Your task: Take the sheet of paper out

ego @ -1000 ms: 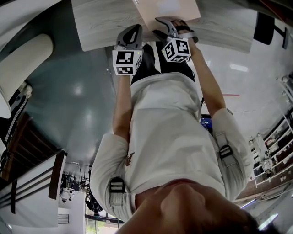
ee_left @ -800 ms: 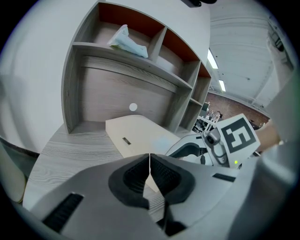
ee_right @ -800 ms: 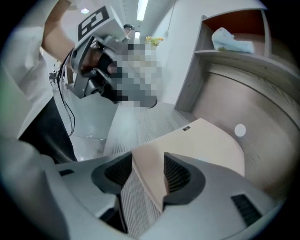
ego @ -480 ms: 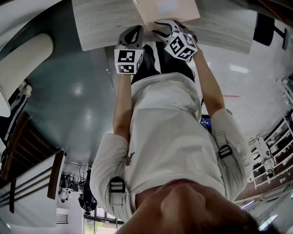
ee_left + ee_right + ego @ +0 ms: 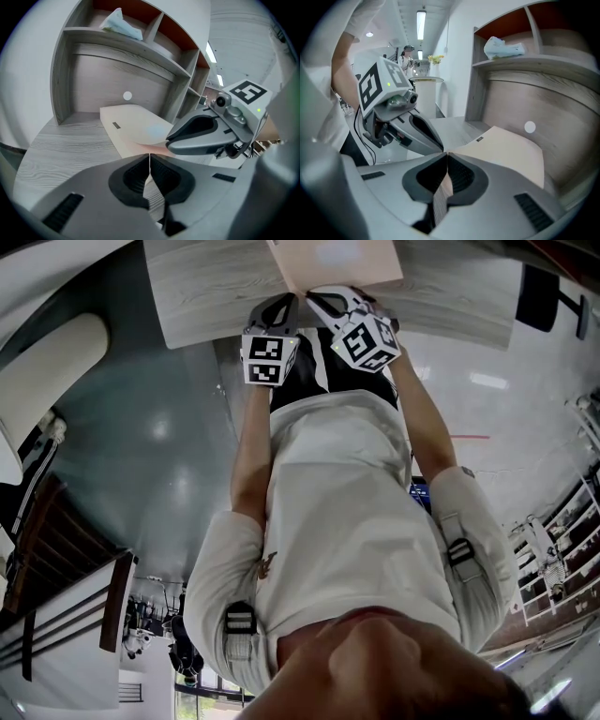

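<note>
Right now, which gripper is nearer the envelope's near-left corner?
Left. The left gripper is shut on the envelope's near edge right by that corner. The right gripper, whose jaws have just closed on the same edge, sits beside it, further toward the middle.

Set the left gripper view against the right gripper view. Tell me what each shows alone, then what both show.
Left only: the right gripper from outside, its jaws just closed on the near edge of the envelope. Right only: the left gripper from outside, shut on that same edge, and a ceiling lamp. Both: the envelope on the desk, the shelf holding a crumpled bag, and a white dot on the back panel.
</note>
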The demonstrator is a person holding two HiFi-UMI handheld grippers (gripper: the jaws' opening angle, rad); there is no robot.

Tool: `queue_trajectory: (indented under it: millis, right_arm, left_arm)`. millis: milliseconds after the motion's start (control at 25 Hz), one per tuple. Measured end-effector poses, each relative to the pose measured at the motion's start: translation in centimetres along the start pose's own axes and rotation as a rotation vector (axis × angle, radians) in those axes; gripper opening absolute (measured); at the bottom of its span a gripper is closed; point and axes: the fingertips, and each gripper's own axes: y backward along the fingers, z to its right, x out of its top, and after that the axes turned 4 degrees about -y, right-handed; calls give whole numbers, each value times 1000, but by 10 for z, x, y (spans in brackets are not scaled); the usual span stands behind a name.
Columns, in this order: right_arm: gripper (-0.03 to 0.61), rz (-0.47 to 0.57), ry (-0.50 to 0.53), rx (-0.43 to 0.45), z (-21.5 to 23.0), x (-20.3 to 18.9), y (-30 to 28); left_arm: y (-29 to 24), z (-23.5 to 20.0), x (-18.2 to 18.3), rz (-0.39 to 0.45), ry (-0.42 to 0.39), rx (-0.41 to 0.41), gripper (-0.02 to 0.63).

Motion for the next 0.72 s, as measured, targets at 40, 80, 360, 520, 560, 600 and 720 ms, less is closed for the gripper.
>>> queue_trajectory:
  millis: [40,80,360,520,560,600,720]
  right_arm:
    - [23,4,-7,-4,2,2,1]
    - [23,6,-13,-8,3,3,2]
    - [20,28,-45,-41,9,10,10]
    - [18,51,-56,-54,12,18,17]
    - [20,63,-54,-59,12,23,20]
    - [20,73,-50,-66,13,28,22]
    - [18,84,-52,-91,17,34,31]
  left_arm:
    - [-3,0,1,2,-1,-2,25]
    - [-6,-1,2,3,-3,-4,25]
    - [-31,-3,-3,-39,-31,-26,24]
    - [-32,-3,-3,-48,-28,-33,23]
    - [-32,-4,-4,-52,-34,-32,23]
    - [-32,-4,-4,-55,-38,-31,23]
    - [-32,-7,-6,-48,-20,-32,23]
